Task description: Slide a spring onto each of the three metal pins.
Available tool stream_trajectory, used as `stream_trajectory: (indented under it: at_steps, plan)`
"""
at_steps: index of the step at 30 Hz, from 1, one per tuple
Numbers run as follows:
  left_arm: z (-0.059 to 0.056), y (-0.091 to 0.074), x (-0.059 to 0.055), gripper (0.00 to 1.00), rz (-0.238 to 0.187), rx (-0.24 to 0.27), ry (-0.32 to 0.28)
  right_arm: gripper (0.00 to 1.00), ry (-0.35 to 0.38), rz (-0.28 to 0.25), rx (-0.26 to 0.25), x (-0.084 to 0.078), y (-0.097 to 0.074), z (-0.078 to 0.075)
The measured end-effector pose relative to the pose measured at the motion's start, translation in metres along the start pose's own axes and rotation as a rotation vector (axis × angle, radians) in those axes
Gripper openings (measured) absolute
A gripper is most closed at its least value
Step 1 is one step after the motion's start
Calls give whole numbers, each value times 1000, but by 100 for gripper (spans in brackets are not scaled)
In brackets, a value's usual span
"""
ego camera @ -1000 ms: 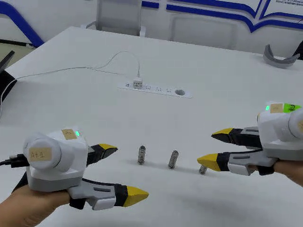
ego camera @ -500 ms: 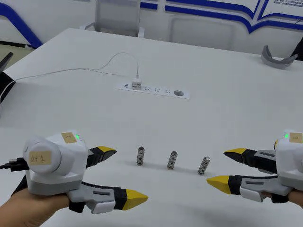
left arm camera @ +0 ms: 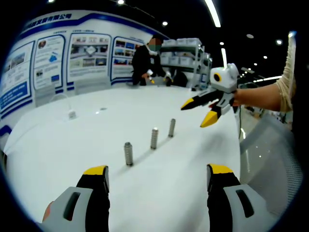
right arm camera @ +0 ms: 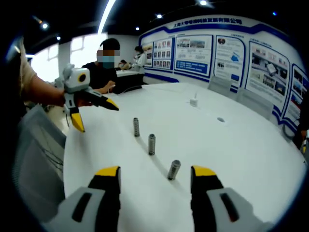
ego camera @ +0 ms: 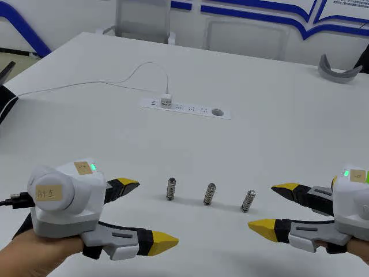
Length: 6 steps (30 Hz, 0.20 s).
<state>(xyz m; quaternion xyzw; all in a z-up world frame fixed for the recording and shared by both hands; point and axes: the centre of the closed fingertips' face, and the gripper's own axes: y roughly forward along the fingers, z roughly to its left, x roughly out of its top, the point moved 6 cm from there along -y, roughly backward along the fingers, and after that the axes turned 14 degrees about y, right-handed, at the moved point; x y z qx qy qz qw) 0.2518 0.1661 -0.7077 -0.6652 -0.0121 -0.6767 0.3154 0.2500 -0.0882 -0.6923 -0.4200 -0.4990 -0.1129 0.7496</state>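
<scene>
Between the 2 grippers, on the white table (ego camera: 259, 75), 3 springs stand in a row: left spring (ego camera: 171, 188), middle spring (ego camera: 210, 194) and right spring (ego camera: 248, 201), which leans. The pins are presumably hidden inside the coils. Left gripper (ego camera: 153, 211) and right gripper (ego camera: 264, 205) both have jaws spread wide, holding nothing. Task looks approx done. If the leaning 1 isn't seated, nudge its top w/ 1 jaw tip, gently, no hard squeeze. Springs are tight grey metal coils, slim cylinders. Tabletop is matte and smooth; jaw tips are yellow and pointed.

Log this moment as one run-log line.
left gripper: open, empty | right gripper: open, empty | three springs: standing in a row on table, rightmost leaning | contact: none
</scene>
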Motion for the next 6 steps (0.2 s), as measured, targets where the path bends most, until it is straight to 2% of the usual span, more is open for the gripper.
stream_trajectory:
  at_steps: [6]
  plan:
    - [0, 0, -2, 85, 3, 0, -3, 61, 4, 2, -3, -4, 1, -1]
